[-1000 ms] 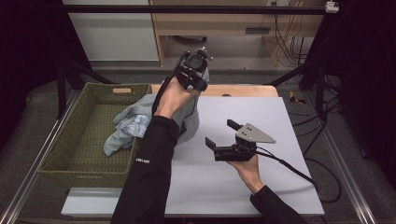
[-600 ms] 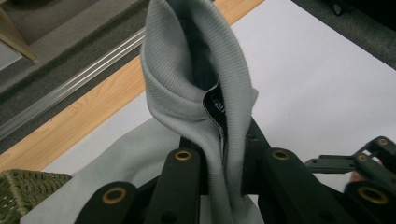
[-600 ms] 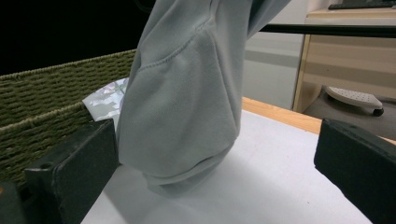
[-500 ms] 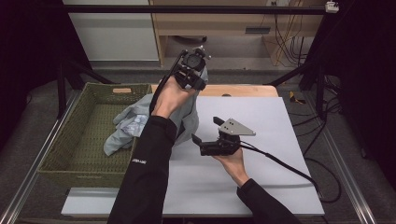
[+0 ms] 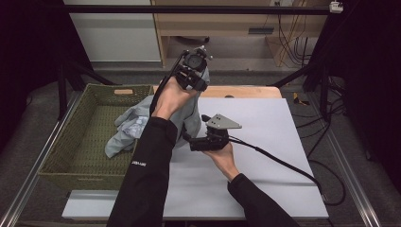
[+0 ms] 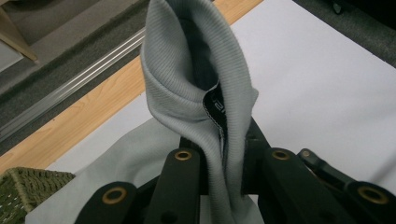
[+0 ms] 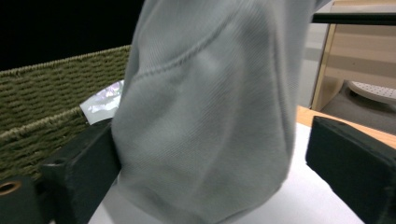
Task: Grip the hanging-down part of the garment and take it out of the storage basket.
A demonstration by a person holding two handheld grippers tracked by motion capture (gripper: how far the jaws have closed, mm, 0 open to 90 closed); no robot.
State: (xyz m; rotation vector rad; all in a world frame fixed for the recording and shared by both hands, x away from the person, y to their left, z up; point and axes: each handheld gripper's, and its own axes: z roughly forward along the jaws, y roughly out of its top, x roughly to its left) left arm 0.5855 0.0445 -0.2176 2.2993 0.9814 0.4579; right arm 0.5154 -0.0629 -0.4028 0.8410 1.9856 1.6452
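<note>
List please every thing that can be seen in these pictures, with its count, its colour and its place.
garment: one, light grey, held up over the table's left part, its lower end trailing into the basket
basket: one, olive green woven, left of the table
table: one, white top with a wooden far edge, centre
shelf unit: one, light wood, behind the table
cables: several, dark and yellow, on the floor at the back right
left gripper: one, black, raised, shut on the garment near its label
right gripper: one, black, low on the table, jaws open on either side of the hanging garment
sleeves: two, black, from the bottom edge
</note>
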